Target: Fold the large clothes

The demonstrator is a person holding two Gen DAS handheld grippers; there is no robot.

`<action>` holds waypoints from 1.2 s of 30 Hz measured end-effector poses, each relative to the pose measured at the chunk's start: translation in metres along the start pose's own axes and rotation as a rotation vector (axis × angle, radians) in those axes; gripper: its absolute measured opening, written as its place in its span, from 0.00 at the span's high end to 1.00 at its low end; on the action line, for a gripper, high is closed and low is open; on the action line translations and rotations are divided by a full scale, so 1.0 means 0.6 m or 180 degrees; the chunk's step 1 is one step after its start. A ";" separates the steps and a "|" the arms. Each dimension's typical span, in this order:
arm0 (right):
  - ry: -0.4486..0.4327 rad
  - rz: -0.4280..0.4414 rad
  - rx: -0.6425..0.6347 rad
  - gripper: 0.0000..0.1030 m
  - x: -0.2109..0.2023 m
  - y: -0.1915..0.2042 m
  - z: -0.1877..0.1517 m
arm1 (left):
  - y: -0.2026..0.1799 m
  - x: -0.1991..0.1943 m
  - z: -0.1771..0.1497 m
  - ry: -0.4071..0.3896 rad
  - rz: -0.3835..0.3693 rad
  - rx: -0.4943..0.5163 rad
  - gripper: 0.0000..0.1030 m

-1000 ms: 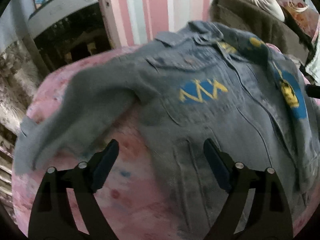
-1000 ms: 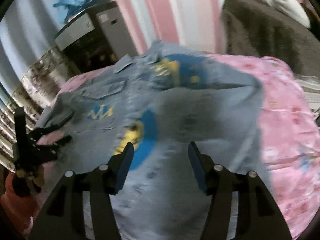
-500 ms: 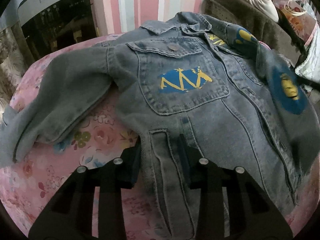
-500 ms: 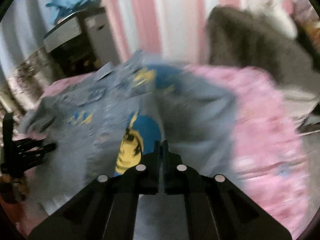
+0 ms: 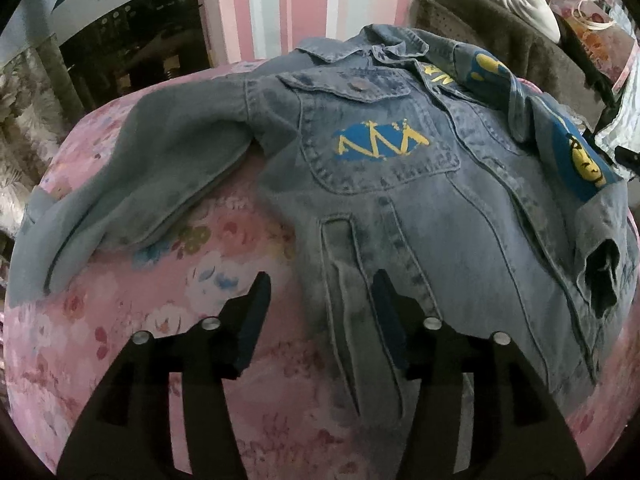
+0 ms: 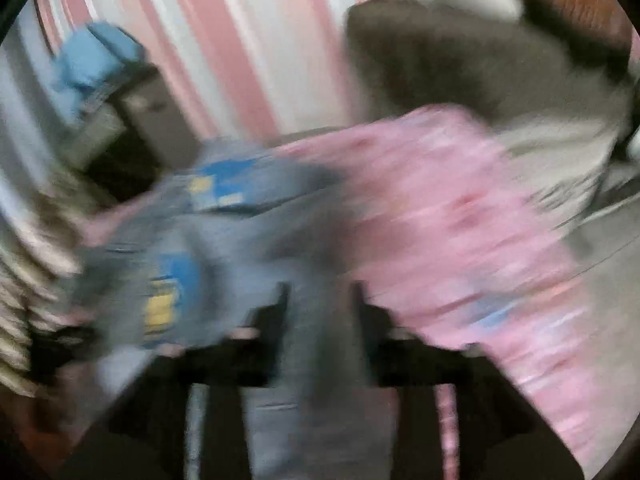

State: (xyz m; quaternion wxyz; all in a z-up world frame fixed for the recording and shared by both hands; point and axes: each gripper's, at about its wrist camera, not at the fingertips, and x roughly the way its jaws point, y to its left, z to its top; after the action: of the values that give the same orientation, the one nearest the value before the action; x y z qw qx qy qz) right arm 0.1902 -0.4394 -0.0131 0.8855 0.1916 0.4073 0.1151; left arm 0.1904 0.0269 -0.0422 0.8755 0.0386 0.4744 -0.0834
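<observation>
A blue denim jacket (image 5: 400,208) with blue and yellow prints lies front up on a pink floral bedspread (image 5: 160,288). Its left sleeve (image 5: 140,184) stretches out to the left; the right sleeve (image 5: 576,168) is folded over the front. My left gripper (image 5: 320,304) is open and empty, straddling the jacket's lower left edge. The right wrist view is badly blurred: my right gripper (image 6: 320,304) is open just above the jacket (image 6: 224,248), with denim showing between the fingers.
A pink-striped wall (image 5: 300,4) stands behind the bed. A dark cabinet with an appliance on top (image 5: 120,28) is at the back left. A brown blanket pile (image 5: 500,28) and bags are at the back right.
Both grippers have opened: the left let go of the jacket's hem, the right released the sleeve it had carried over the front. The right gripper is swinging fast.
</observation>
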 end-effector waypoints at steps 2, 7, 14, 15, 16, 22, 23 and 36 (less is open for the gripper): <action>0.0068 0.0334 0.0011 0.49 0.016 0.039 -0.018 | -0.003 -0.004 -0.006 0.0011 0.0000 0.0013 0.47; 0.0342 0.0229 -0.0278 0.47 0.083 0.109 -0.040 | -0.015 -0.008 -0.017 0.0017 0.0005 0.0055 0.46; -0.0251 -0.1302 -0.1098 0.93 0.020 0.080 0.033 | -0.025 -0.010 -0.023 0.0030 -0.0028 0.0080 0.46; -0.0387 -0.1636 -0.1062 0.93 -0.002 0.045 0.061 | -0.026 -0.009 -0.024 0.0037 -0.0030 0.0092 0.46; -0.0455 -0.1868 -0.1062 0.93 -0.013 0.024 0.076 | -0.026 -0.009 -0.024 0.0037 -0.0025 0.0098 0.46; -0.0369 -0.2232 -0.0481 0.60 -0.048 -0.143 0.107 | -0.031 -0.003 -0.024 0.0065 -0.0101 0.0030 0.46; -0.0440 -0.2091 -0.0393 0.44 -0.060 -0.145 0.098 | -0.033 -0.003 -0.024 0.0062 -0.0094 0.0040 0.46; 0.0450 -0.0505 -0.0317 0.52 0.045 -0.078 -0.056 | -0.041 -0.005 -0.013 -0.0049 -0.0180 -0.0070 0.89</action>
State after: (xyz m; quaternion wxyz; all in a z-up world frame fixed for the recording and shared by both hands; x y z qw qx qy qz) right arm 0.1840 -0.4634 -0.0718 0.8694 0.1060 0.4763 0.0779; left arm 0.1780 0.0040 -0.0439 0.8768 0.0148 0.4695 -0.1032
